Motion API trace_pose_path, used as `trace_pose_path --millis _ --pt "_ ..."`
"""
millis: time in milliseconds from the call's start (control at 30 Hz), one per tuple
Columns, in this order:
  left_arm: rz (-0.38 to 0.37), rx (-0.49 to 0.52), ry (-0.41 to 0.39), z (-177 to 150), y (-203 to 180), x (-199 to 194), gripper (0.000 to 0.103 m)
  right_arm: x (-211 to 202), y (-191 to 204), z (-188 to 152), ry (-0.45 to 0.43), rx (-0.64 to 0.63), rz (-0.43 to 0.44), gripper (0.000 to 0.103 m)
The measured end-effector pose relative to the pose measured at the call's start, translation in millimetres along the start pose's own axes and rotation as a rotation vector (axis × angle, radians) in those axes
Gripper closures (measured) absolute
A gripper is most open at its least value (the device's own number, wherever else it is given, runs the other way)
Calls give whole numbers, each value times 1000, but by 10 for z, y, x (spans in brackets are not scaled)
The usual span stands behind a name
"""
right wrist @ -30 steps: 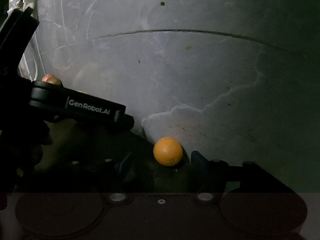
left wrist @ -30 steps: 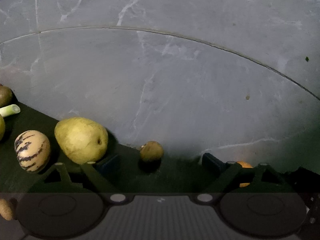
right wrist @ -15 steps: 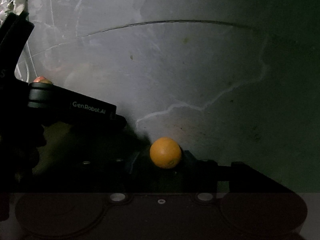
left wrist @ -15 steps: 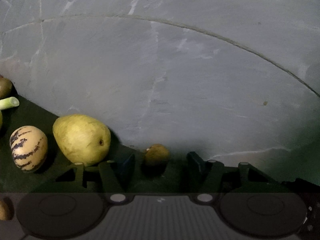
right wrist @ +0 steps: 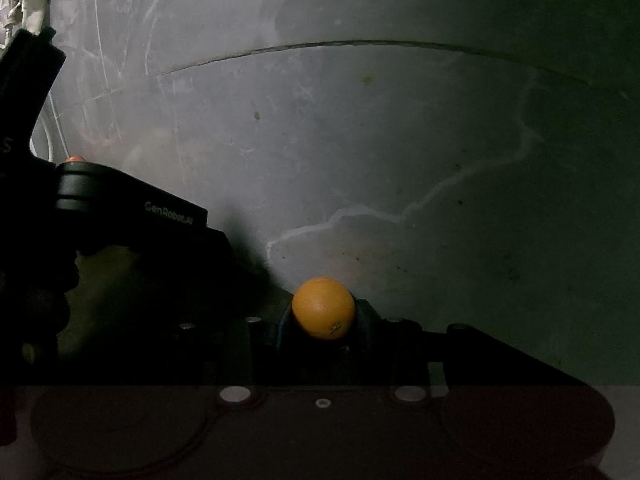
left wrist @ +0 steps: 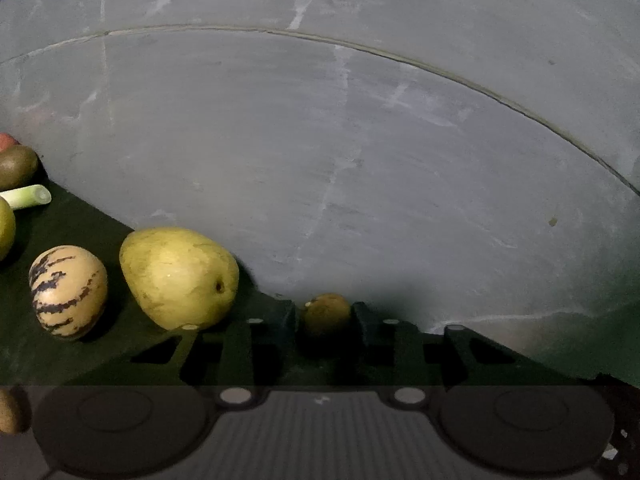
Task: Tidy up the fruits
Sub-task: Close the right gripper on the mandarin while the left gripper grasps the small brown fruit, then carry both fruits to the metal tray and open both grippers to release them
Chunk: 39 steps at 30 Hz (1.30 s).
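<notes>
A dark green bench point(left wrist: 60, 360) set against a grey veined stone wall point(left wrist: 320, 160) carries the fruit, and both hand-held grippers are closed on small pieces at its rear edge. The yellow-green pear point(left wrist: 178, 276), the largest fruit in the left view, lies on its side just left of the left gripper point(left wrist: 325, 316); it looks heavy and smooth-skinned, best taken across its broad belly rather than the tapering end. Beside it the striped pepino melon point(left wrist: 68, 291) sits apart, egg-shaped and probably thin-skinned, so a light squeeze at its widest part seems wise. In the right view, the right gripper point(right wrist: 323, 314) has just closed its fingers on a small orange citrus fruit point(right wrist: 323, 307), which rests between them at the bench's edge by the wall: round, firm and light by the look of it, yet apt to roll if released carelessly. The left gripper's fingers have likewise just closed on a small brownish-green round fruit point(left wrist: 326, 312), too dim to name, held at its middle. It appears lightest of all and could bruise under pressure.
</notes>
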<state>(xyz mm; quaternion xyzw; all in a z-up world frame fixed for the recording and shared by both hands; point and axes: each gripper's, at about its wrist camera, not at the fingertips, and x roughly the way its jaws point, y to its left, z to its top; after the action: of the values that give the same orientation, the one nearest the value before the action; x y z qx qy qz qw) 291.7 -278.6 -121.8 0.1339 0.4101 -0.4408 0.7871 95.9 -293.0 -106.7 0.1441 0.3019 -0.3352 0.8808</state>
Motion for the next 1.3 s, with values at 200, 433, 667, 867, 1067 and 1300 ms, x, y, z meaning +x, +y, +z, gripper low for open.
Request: trace_pose_path --millis 200,433,667,867,1067,1300 --pt "-3 -15 9 -15 51 -55 73 -34 -13 -7 2 4 15 68" --pt "-12 -24 26 -109 27 -295 73 -88 -5 26 -4 -21 42 68" --pt "4 -87 8 -222 105 -588 73 -214 22 94 -21 -67 76 68" --pt "41 -161 -38 -320 217 -980 73 -416 124 180 -51 -116 126 68" --pt "95 -249 -91 -446 392 -1472 73 -607 360 259 -88 -183 215 68" --pt "180 -366 -150 -732 664 -1985 73 -780 731 337 -111 -269 333 68"
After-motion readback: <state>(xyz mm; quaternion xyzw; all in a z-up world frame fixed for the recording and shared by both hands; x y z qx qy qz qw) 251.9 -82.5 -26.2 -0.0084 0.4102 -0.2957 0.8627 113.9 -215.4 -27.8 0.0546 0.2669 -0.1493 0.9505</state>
